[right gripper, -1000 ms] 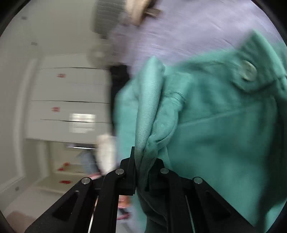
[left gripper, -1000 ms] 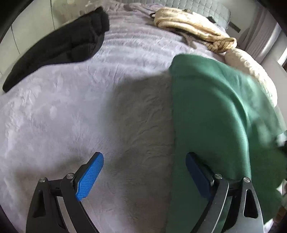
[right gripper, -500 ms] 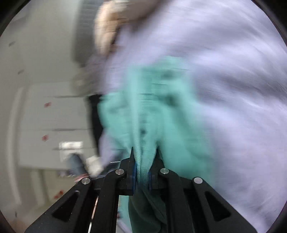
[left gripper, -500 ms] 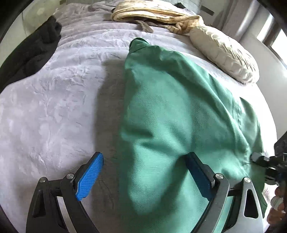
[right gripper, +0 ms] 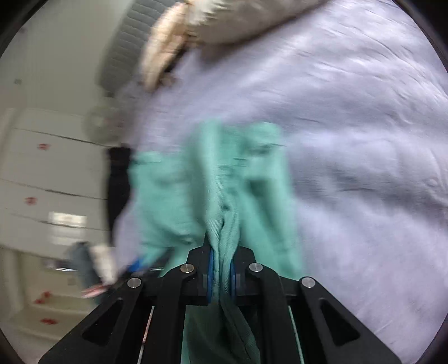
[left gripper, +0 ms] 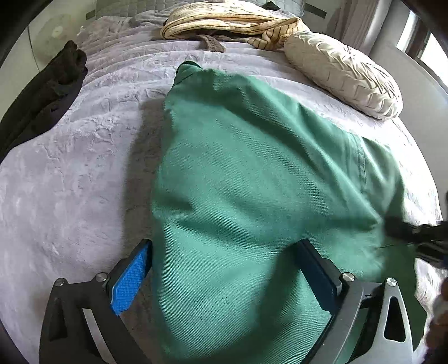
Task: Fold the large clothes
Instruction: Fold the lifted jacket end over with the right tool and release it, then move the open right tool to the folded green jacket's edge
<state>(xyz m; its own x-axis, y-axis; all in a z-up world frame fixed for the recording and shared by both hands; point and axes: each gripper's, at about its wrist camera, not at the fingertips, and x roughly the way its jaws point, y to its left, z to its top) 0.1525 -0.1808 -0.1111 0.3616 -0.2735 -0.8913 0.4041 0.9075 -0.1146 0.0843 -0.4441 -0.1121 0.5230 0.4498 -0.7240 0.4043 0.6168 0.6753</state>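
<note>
A large green garment (left gripper: 252,182) lies spread across the grey bed cover (left gripper: 70,168), its far corner pointing to the headboard. My left gripper (left gripper: 224,277) is open, its blue fingers (left gripper: 130,275) straddling the garment's near edge, with cloth between them. My right gripper (right gripper: 221,273) is shut on a bunched fold of the green garment (right gripper: 224,179) and holds it taut above the bed; it also shows in the left wrist view (left gripper: 414,232) at the garment's right edge. The right wrist view is blurred.
A black garment (left gripper: 47,92) lies at the bed's left edge. A cream striped garment (left gripper: 232,25) and a cream pillow (left gripper: 344,72) lie at the head. White drawers (right gripper: 50,173) stand beyond the bed.
The green garment has been drawn left and spread flatter, and now sits between my left fingers. My right gripper has kept its hold and swung down toward the bed.
</note>
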